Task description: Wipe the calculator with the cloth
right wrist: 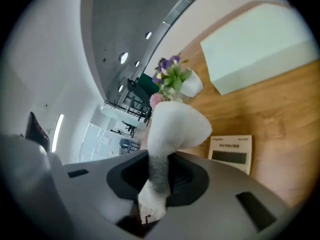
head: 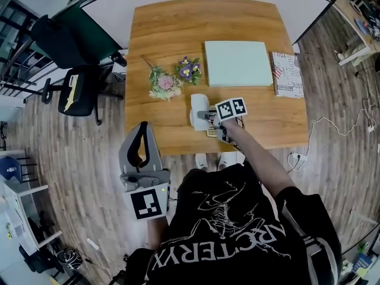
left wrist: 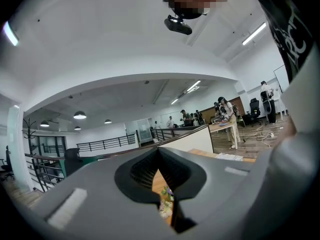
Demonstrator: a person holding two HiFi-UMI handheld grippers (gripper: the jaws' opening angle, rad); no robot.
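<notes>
The cloth (right wrist: 175,124) is white, the calculator (right wrist: 231,153) cream with a dark display, the table (head: 172,22) honey-brown wood grain, the flat box (head: 237,63) pale mint green, the flowers (head: 187,70) purple and pink with green leaves, and the booklet (head: 287,73) white with black and red print.

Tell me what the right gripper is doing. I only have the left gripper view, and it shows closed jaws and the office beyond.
Observer: The right gripper is shut on a white cloth.
Operator: Is the cloth covering the calculator?
Observer: No. The calculator lies flat on the table, uncovered, beside the bunched cloth.
Operator: And where does the left gripper sit relative to the table?
Observer: The left gripper is off the table's near edge, over the floor, close to the person's body.
</notes>
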